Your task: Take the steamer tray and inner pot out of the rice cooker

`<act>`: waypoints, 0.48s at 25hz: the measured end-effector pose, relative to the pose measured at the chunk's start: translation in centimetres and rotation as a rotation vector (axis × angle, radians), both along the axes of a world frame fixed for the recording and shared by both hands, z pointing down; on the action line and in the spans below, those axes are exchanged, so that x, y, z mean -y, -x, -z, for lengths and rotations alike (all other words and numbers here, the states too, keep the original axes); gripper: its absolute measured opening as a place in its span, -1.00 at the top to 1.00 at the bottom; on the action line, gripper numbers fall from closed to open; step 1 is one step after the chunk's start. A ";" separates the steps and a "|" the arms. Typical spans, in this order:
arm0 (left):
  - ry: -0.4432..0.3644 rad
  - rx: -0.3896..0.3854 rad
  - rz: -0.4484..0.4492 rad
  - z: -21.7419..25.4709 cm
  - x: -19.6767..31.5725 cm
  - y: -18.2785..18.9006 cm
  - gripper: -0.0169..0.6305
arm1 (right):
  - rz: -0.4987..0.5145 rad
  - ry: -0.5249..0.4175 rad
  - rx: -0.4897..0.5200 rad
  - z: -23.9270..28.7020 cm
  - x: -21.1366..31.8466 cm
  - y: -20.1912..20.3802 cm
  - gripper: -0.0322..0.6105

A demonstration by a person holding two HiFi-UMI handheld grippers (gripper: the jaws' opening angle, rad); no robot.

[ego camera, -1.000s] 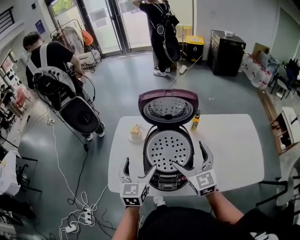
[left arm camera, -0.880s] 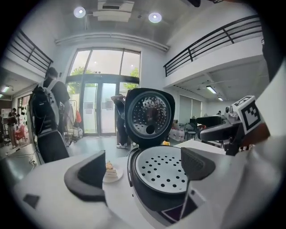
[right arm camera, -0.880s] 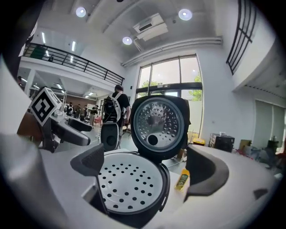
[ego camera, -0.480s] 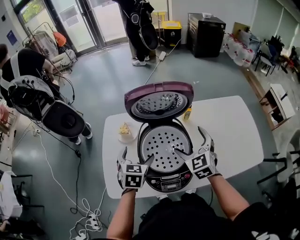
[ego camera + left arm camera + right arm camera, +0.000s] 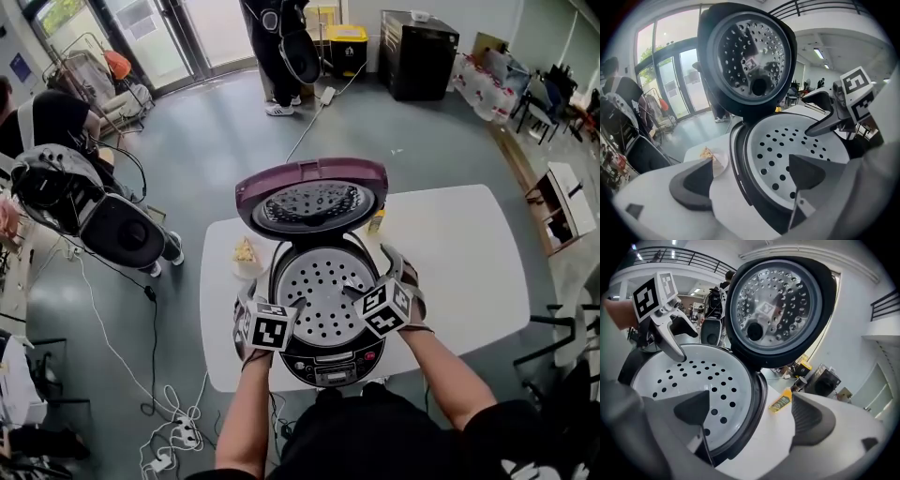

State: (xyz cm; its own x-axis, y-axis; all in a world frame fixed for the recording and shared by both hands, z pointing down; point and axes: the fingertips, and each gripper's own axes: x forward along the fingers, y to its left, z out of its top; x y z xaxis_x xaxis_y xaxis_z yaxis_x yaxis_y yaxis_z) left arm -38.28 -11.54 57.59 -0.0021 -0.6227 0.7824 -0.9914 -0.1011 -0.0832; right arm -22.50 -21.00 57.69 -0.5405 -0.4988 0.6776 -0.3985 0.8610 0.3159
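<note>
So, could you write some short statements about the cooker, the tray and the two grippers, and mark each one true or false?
1. The lid of the cooker is up. True.
2. The tray lies on the table. False: it sits inside the cooker.
3. The left gripper is open, with the cooker's rim between its jaws. True.
4. The right gripper is shut on the yellow bottle. False: it is open at the cooker's rim, and the bottle is on the table beyond it.
5. The tray has no holes. False: it has many round holes.
</note>
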 end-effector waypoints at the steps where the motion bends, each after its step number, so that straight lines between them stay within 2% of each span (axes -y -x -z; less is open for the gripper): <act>1: 0.010 0.004 0.001 -0.3 0.0 0.0 -0.60 | 0.007 0.010 -0.010 -0.3 0.0 0.2 -0.80; 7: 0.053 0.012 0.006 -1.6 0.0 0.9 -0.53 | 0.021 0.045 -0.065 -1.5 0.0 1.3 -0.78; 9: 0.055 0.010 0.003 -1.9 -0.2 1.0 -0.49 | 0.014 0.042 -0.066 -1.7 0.1 1.3 -0.72; 12: 0.048 0.009 0.009 -2.0 -0.1 1.1 -0.38 | -0.014 0.034 -0.059 -1.7 0.5 0.7 -0.53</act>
